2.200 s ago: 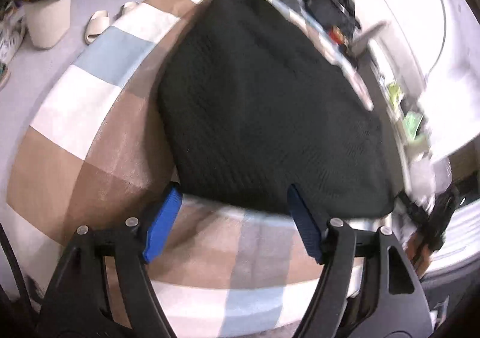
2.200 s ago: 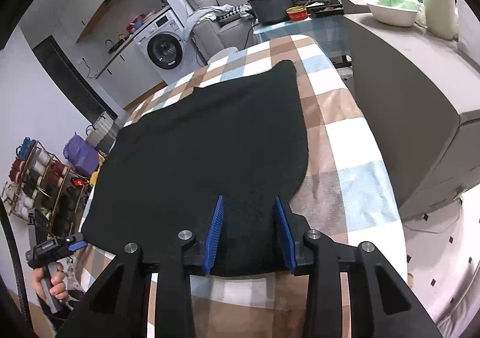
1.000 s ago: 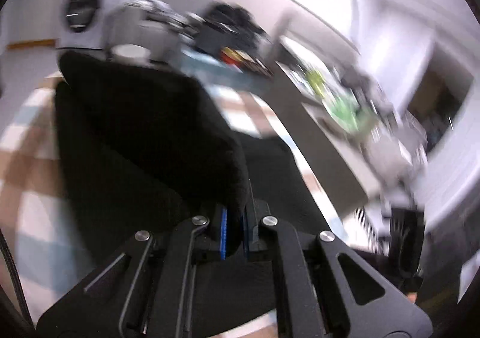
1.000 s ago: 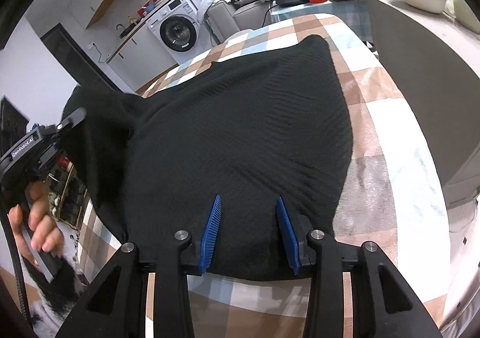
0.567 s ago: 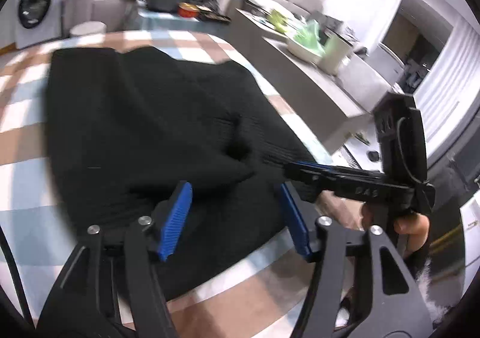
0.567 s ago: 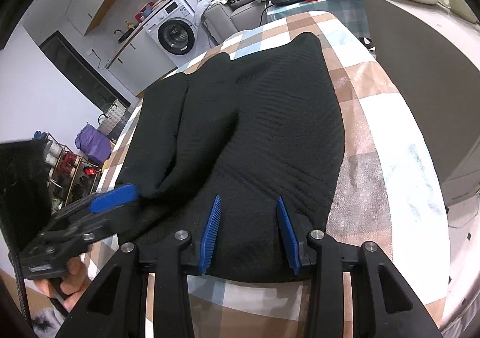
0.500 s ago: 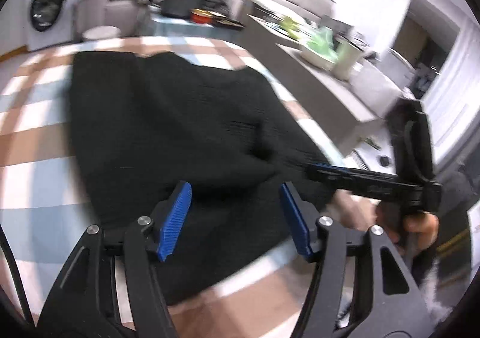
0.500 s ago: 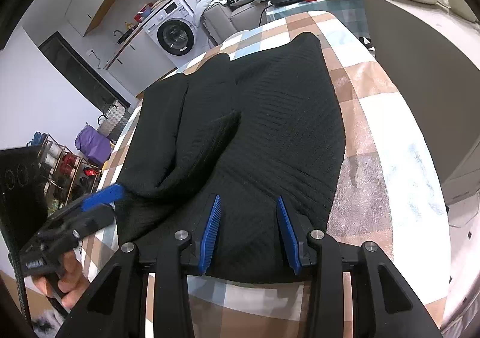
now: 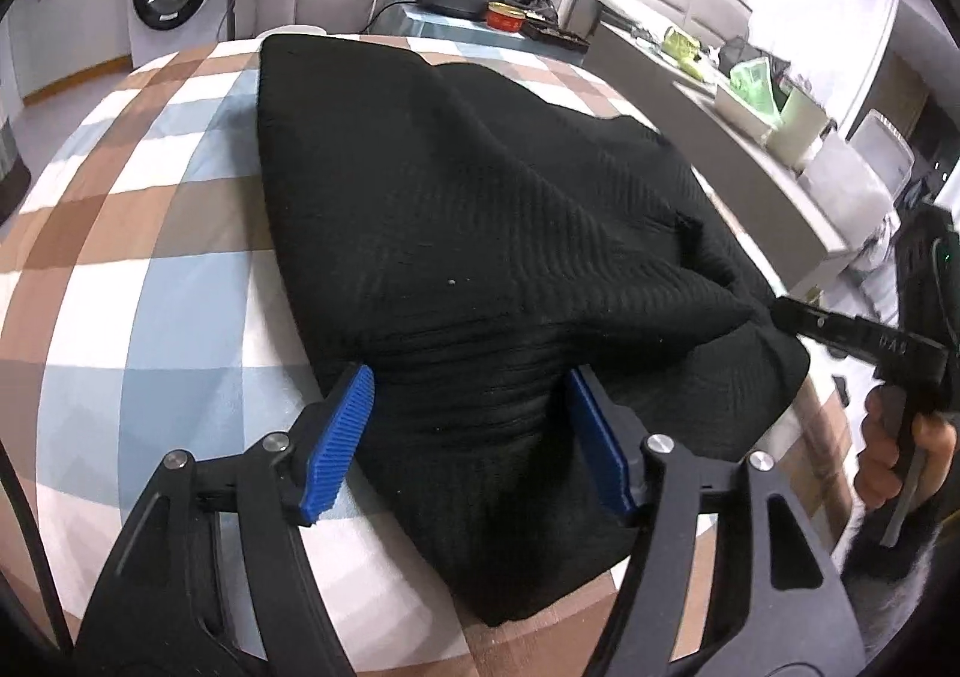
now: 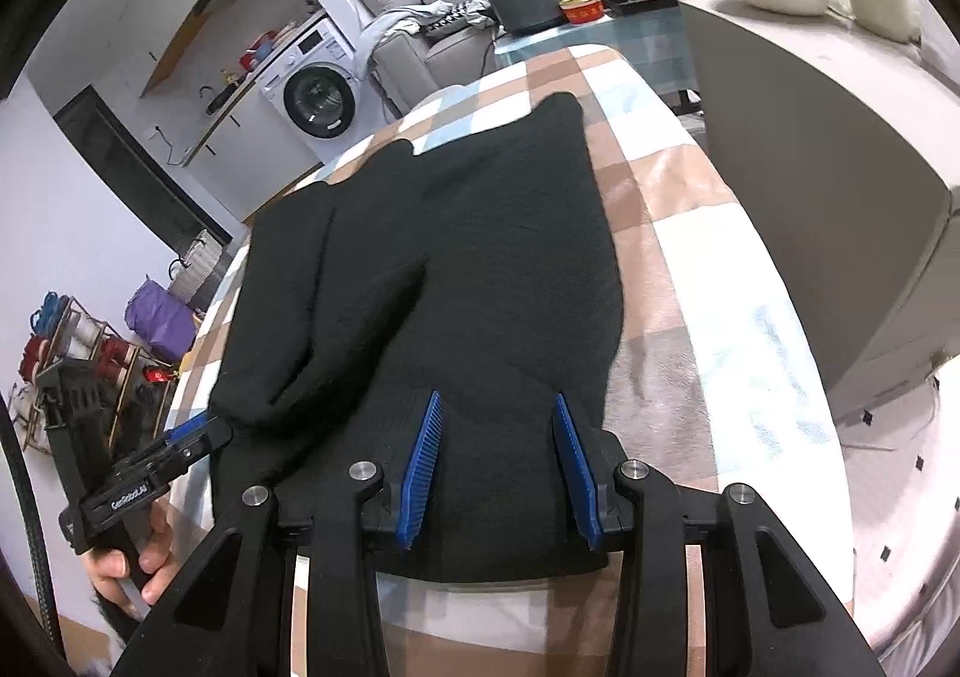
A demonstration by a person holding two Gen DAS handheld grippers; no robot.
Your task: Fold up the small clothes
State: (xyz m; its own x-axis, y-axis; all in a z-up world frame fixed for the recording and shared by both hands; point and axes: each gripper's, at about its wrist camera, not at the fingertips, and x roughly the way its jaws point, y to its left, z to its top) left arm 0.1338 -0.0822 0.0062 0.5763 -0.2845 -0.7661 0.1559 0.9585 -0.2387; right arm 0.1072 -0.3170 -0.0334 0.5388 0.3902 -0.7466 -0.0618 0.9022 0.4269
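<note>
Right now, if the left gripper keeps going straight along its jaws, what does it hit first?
The black garment: the left gripper points down at its near folded edge, jaws opening around that cloth, on the checked tablecloth. Depth is unclear.

Both wrist cameras look steeply down, close, sharing the black garment (image 9: 480, 233)

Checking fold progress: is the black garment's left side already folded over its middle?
Yes. The black garment shows a doubled flap lying across its left half.
</note>
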